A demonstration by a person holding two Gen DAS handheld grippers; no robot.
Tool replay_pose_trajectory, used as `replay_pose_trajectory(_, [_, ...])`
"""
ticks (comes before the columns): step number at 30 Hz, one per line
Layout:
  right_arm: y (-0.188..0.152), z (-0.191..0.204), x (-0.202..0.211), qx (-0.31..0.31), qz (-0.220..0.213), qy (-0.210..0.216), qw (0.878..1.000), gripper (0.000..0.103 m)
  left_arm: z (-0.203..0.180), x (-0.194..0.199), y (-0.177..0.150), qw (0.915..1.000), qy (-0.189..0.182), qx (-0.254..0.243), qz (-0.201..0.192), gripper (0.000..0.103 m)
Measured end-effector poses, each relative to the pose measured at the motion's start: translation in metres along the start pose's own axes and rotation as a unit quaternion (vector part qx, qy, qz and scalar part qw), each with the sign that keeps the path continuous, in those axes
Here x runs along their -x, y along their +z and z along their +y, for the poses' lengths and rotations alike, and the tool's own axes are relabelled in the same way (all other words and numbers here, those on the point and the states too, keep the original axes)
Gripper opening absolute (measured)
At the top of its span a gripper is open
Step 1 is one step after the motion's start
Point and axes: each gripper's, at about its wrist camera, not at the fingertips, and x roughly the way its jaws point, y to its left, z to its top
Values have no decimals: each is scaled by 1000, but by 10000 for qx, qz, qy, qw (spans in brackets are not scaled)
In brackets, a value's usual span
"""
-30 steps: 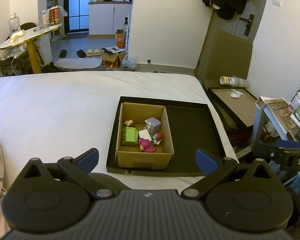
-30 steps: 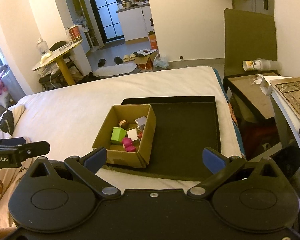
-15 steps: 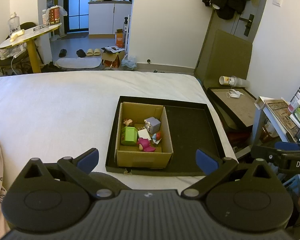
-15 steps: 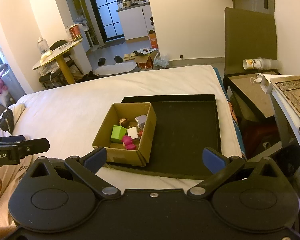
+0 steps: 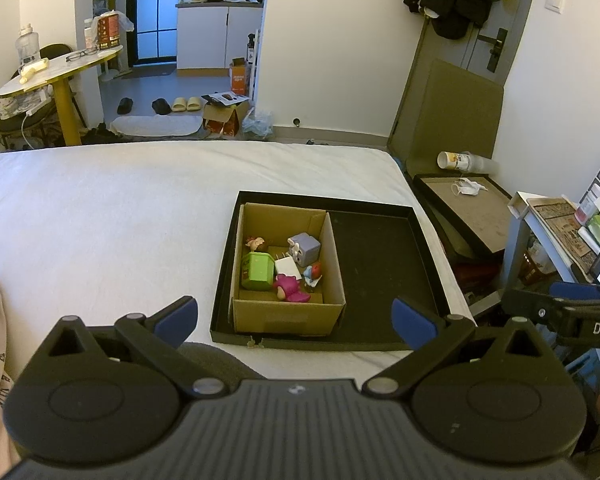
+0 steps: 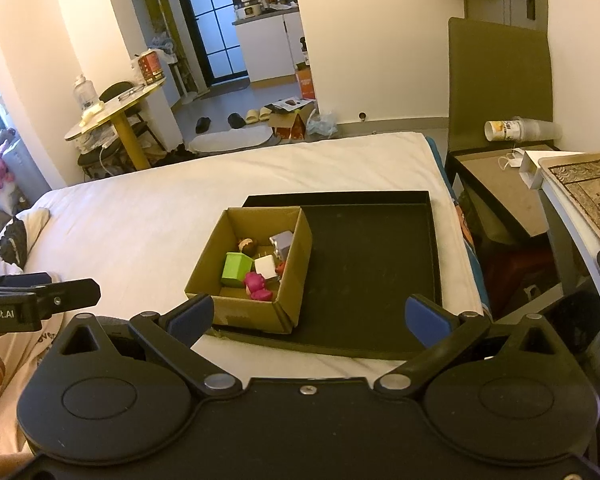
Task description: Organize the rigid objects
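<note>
A cardboard box (image 5: 288,312) (image 6: 256,314) sits in the left half of a black tray (image 5: 384,264) (image 6: 372,264) on the white bed. Inside lie a green block (image 5: 257,270) (image 6: 236,269), a grey-purple cube (image 5: 304,249) (image 6: 282,242), a white block (image 5: 287,267) (image 6: 266,267), a pink toy (image 5: 290,289) (image 6: 256,285), a red-blue figure (image 5: 313,273) and a small brown-topped figure (image 5: 255,243) (image 6: 247,245). My left gripper (image 5: 294,318) is open and empty, short of the box. My right gripper (image 6: 308,316) is open and empty, short of the tray's front edge.
The bed (image 5: 120,208) stretches left and far. The tray's right half is bare. To the right of the bed stand a low dark table (image 5: 472,208) with a tipped cup (image 5: 458,160), and a shelf (image 5: 556,216). A pillow (image 6: 12,236) lies at left.
Both grippers have crept slightly closer to the box. Nothing in the box or tray has moved.
</note>
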Motion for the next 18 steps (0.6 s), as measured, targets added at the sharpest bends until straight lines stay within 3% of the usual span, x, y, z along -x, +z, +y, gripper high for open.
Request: replay_pose_trajectory(18, [-1, 2, 0, 16, 3, 6, 10000, 103, 1, -1, -4, 10000, -26, -26, 37, 103])
